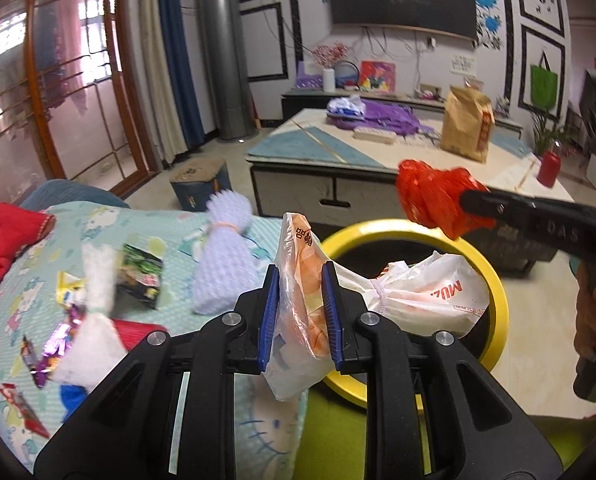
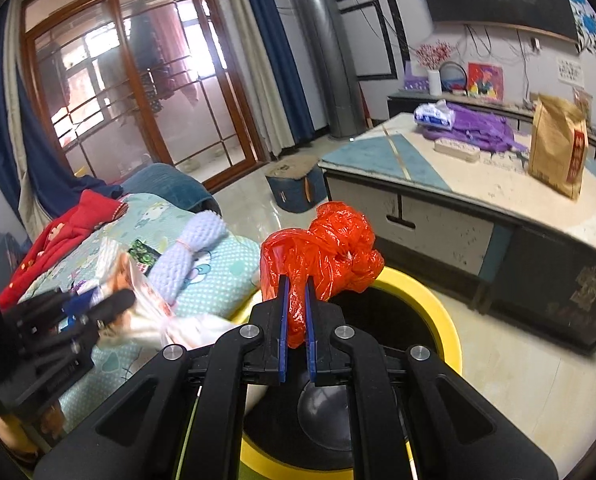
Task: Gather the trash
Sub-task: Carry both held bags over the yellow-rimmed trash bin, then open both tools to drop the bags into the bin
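My left gripper (image 1: 299, 276) is shut on a clear plastic wrapper with orange print (image 1: 301, 300), held just left of the yellow-rimmed trash bin (image 1: 493, 284). A white printed bag (image 1: 429, 300) lies inside the bin. My right gripper (image 2: 296, 280) is shut on a crumpled red plastic bag (image 2: 329, 248), which hangs over the bin's yellow rim (image 2: 437, 300). From the left wrist view the right gripper (image 1: 463, 200) and its red bag (image 1: 429, 196) hover above the bin. The left gripper (image 2: 114, 304) shows blurred at the left of the right wrist view.
Several wrappers (image 1: 138, 276), a white foam net (image 1: 94, 304) and a lilac foam net (image 1: 222, 264) lie on the patterned bedspread (image 1: 26, 296). A low table (image 1: 325, 148) with a brown paper bag (image 1: 465, 124) stands beyond the bin. A small stool (image 1: 200, 184) sits on the floor.
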`<action>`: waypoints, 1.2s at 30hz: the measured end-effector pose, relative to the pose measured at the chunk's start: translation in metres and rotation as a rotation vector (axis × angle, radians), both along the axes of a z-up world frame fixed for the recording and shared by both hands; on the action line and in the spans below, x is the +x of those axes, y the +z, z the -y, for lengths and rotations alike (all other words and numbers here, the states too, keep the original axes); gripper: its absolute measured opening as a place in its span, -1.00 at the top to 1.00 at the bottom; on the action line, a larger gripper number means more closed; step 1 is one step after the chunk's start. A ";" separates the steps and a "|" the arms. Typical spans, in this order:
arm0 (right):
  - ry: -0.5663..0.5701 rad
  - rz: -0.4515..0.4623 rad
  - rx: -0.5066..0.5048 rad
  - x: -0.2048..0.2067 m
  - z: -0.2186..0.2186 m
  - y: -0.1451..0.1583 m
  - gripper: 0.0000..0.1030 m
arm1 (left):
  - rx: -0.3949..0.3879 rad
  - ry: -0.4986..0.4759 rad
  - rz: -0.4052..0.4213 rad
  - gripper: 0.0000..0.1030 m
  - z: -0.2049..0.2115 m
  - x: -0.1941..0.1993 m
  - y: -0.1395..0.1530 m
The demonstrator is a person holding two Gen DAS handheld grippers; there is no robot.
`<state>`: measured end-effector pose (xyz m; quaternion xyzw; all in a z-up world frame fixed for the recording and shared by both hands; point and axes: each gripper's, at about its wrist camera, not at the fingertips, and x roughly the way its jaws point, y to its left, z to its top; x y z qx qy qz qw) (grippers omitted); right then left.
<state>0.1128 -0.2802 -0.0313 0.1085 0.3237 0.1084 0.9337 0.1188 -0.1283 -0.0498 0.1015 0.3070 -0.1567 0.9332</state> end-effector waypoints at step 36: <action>-0.067 -0.185 0.030 0.027 0.023 -0.043 0.20 | -0.081 -0.054 -0.127 -0.09 0.017 0.007 -0.042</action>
